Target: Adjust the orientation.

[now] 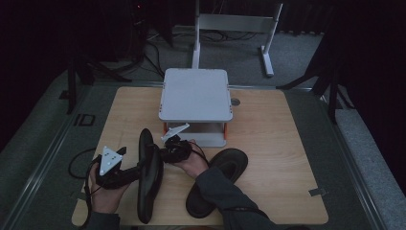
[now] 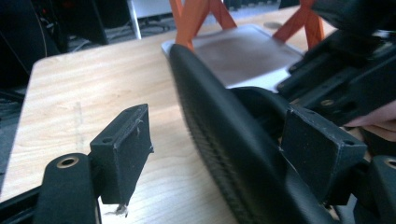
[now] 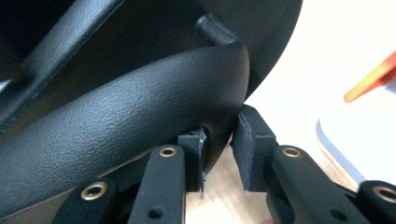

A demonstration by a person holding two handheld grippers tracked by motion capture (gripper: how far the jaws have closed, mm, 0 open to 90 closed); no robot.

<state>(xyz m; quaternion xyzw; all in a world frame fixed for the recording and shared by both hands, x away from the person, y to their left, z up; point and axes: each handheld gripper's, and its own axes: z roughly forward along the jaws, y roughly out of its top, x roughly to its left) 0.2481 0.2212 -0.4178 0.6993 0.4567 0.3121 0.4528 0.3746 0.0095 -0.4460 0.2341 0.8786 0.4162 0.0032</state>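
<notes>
A black slipper [image 1: 149,184] stands on its edge at the table's front left. My left gripper [image 1: 142,168] reaches around its middle. In the left gripper view the ribbed sole [image 2: 210,121] runs between the wide jaws of the left gripper [image 2: 219,149]; the right pad [image 2: 322,154] lies against the slipper and the left pad [image 2: 123,144] stands clear of it. My right gripper [image 1: 163,152] comes in from the other side. In the right gripper view my right gripper [image 3: 219,144] is shut on the edge of the slipper's strap [image 3: 130,116]. A second black slipper [image 1: 218,182] lies flat to the right.
A white two-level rack [image 1: 195,93] with orange braces [image 2: 196,14] stands at the middle back of the wooden table [image 1: 277,143]. Its low shelf [image 2: 247,51] lies just past the upright slipper. A white frame stands on the floor behind the table.
</notes>
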